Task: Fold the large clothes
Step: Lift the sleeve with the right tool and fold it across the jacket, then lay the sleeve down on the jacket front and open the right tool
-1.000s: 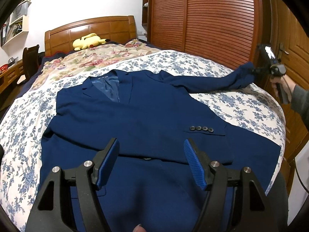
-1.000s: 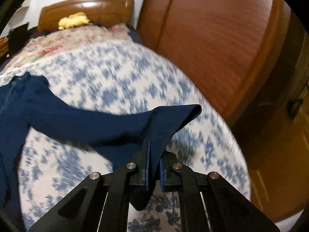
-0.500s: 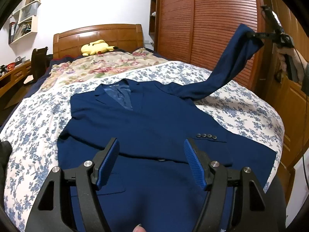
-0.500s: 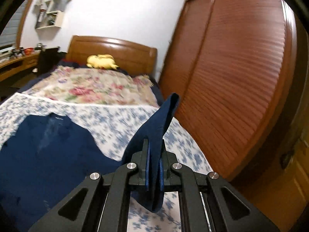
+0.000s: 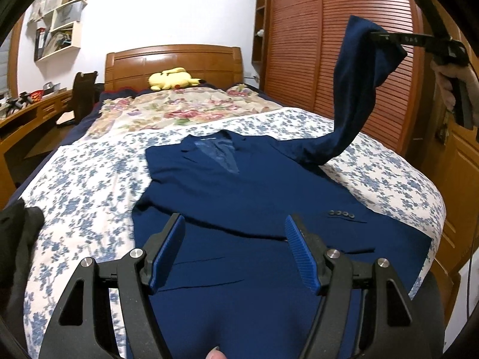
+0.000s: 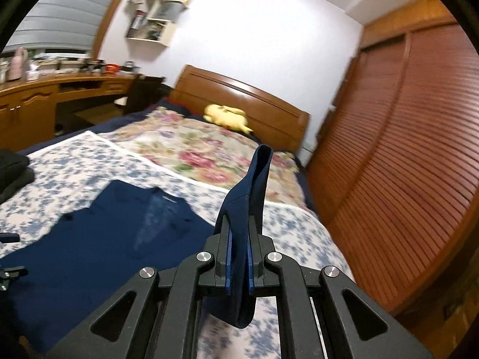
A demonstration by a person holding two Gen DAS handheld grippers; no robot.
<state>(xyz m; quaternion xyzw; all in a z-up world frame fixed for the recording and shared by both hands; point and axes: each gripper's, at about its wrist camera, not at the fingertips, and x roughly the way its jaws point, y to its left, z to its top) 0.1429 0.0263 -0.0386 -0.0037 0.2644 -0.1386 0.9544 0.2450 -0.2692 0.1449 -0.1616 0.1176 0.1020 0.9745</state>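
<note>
A navy-blue suit jacket [image 5: 239, 197] of smooth woven cloth lies front-up and spread flat on the bed, its collar and paler blue lining toward the wooden headboard and its hem toward the near edge. One sleeve is folded across the body, its cuff with a row of four dark buttons [image 5: 341, 214] resting on the jacket's right part. The other sleeve [image 5: 356, 89] rises off the bed in a steep curve from the shoulder, its cuff end held up in the air in front of the louvred wardrobe. The right gripper [image 6: 238, 257] has its blue-padded jaws closed tight on that sleeve end, the cloth standing up as a narrow folded loop between the pads and hanging a little below them; in the left wrist view the same black tool [image 5: 419, 40] shows at the far right with a hand [image 5: 452, 85] round its handle. The left gripper [image 5: 235, 239] hovers low over the jacket's lower front with its ribbed blue jaws spread wide and nothing between them. Under the jacket is a white bedsheet with small blue flowers [image 5: 89, 185], and beyond it a quilt with large pink blossoms [image 5: 179, 107]. A yellow plush toy [image 5: 172, 79] lies by the brown wooden headboard [image 5: 173, 59]. At the left edge a dark bundle [image 5: 18, 239], perhaps folded clothing, sits on the sheet.
</note>
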